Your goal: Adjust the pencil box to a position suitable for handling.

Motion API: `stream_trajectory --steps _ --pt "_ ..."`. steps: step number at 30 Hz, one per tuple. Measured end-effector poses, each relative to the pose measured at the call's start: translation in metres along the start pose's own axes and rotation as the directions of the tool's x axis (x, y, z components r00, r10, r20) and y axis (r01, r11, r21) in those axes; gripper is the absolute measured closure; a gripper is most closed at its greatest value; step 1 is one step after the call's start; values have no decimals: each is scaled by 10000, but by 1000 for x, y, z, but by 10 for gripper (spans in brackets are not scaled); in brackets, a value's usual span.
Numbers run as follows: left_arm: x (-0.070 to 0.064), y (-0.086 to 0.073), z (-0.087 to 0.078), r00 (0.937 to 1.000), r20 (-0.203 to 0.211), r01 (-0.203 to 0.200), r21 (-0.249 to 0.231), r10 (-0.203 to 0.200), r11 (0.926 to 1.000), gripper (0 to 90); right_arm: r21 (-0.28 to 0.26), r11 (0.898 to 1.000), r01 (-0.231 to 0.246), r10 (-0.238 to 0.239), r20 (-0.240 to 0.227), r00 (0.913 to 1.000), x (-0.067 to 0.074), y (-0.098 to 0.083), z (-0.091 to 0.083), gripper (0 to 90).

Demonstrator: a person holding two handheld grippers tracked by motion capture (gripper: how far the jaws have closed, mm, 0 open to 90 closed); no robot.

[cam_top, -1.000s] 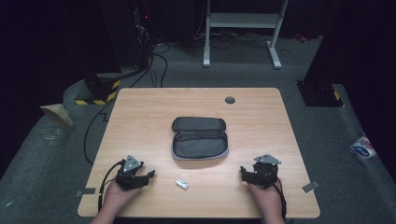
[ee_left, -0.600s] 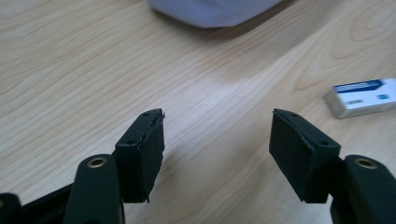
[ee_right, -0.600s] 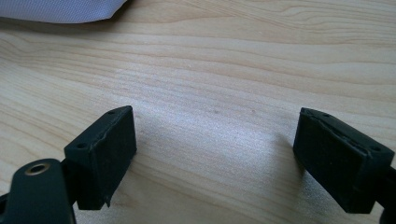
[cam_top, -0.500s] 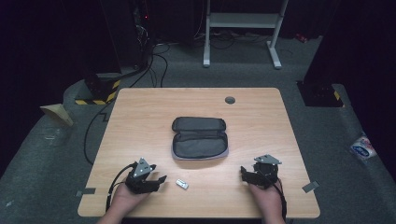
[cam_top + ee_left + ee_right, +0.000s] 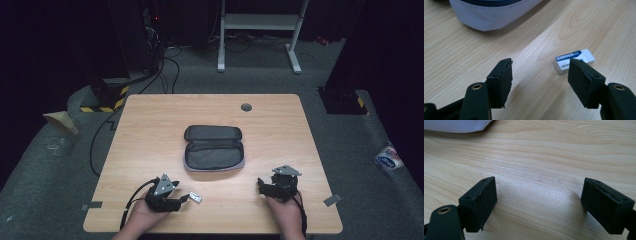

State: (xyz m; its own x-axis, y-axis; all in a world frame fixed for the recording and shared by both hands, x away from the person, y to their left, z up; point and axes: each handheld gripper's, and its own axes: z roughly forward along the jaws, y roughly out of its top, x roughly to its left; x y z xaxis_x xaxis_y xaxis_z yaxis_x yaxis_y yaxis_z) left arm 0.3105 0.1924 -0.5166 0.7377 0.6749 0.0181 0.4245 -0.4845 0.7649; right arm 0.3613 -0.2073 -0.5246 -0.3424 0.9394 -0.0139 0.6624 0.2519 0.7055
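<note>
Wooden table point(image 5: 150, 130), dim, perhaps carpeted room.

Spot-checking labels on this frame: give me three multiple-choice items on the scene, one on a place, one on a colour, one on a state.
1. Where does the eraser lie?
A. inside the pouch
B. on the bare table, just ahead of the left tongs
C. beside the right tongs

2. What colour is the band on the eraser's sleeve?
A. blue
B. red
C. green

3. How is the pouch?
A. zipped shut
B. lying open
C. standing on end

Key: 1 B, it lies on the table near the left tongs. 2 A, the left gripper view shows blue print. 3 B, the high view shows both halves spread.
</note>
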Motion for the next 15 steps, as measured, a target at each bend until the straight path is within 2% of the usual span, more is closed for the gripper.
stream_trajectory --steps 8,15 --pt "-10 6 6 9993 281 -239 -80 241 9997 372 -18 10000 -36 36 27 10000 0 -1 -1 138" --pt "-17 8 12 9985 413 -370 65 367 9993 376 -20 10000 -28 28 19 10000 0 -1 -1 138"
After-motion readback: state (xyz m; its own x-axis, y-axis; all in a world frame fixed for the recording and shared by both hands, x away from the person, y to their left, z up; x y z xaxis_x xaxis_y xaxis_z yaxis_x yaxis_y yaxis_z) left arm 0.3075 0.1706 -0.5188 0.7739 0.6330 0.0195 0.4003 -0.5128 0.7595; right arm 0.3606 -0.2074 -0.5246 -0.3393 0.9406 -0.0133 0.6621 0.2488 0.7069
